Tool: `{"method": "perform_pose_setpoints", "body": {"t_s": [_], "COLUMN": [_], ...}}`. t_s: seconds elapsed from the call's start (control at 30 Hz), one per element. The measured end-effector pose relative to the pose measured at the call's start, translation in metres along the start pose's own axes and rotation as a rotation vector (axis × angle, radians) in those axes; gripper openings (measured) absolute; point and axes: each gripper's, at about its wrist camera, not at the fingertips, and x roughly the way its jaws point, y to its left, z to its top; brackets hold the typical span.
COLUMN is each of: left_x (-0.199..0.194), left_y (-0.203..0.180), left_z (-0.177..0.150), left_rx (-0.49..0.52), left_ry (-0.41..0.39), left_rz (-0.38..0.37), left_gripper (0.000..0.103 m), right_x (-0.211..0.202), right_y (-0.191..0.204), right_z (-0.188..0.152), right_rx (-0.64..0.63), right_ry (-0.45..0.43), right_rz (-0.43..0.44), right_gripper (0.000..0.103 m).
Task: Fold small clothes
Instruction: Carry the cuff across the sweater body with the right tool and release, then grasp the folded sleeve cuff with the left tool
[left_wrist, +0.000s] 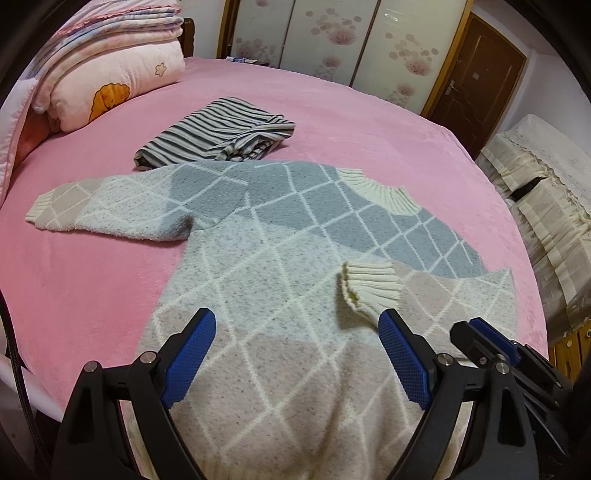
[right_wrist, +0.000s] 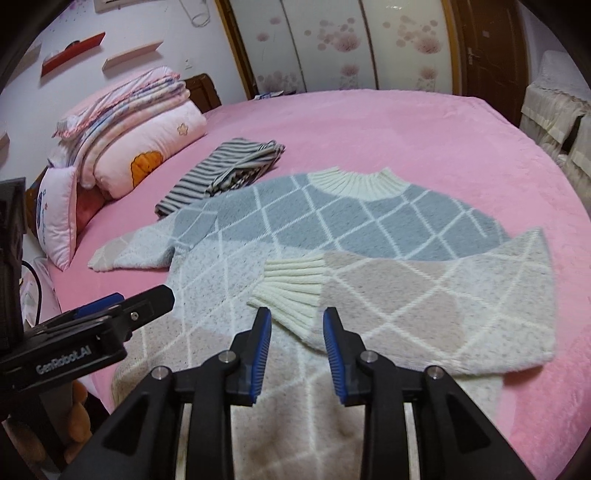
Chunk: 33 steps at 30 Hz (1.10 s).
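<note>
You have two garments on one bed (left_wrist: 332, 122): one diamond-patterned sweater (left_wrist: 295, 280) and one folded striped garment (left_wrist: 218, 138). You also have two tools, left tool (left_wrist: 295, 354) and right tool (right_wrist: 297, 350), plus one bedding stack (right_wrist: 140, 122).

The sweater's (left_wrist: 280, 266) hem runs behind the grippers and off the bottom edge in both views. The striped garment's (right_wrist: 221, 173) near end is covered by the sweater's shoulder. The bedding stack (left_wrist: 110, 70) is cut off at the left.
</note>
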Motion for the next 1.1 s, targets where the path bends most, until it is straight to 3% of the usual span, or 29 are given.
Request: {"method": "perform_pose_setpoints", "body": {"t_s": [0.17, 0.6, 0.97, 1.1], "left_x": [-0.008, 0.001, 0.043, 0.061], "left_y": [-0.012, -0.04, -0.061, -0.059], "left_z": [0.001, -0.002, -0.014, -0.019], "left_rx": [0.024, 0.08, 0.095, 0.065], "left_ry": [-0.006, 0.03, 0.131, 0.174], "left_rz": [-0.016, -0.053, -0.085, -0.134], "left_gripper": [0.089, 0.089, 0.089, 0.089], "right_x": [-0.027, -0.071, -0.059, -0.052], "right_y": [-0.012, -0.067, -0.123, -0.14], "right_z": [-0.001, -0.015, -0.042, -0.052], "right_rx": [0.027, 0.114, 0.207, 0.239], "right_ry": [-0.06, -0.141, -0.085, -0.063], "right_rz": [-0.022, -0.127, -0.201, -0.224], "right_gripper": [0.04, 0.04, 0.04, 0.04]}}
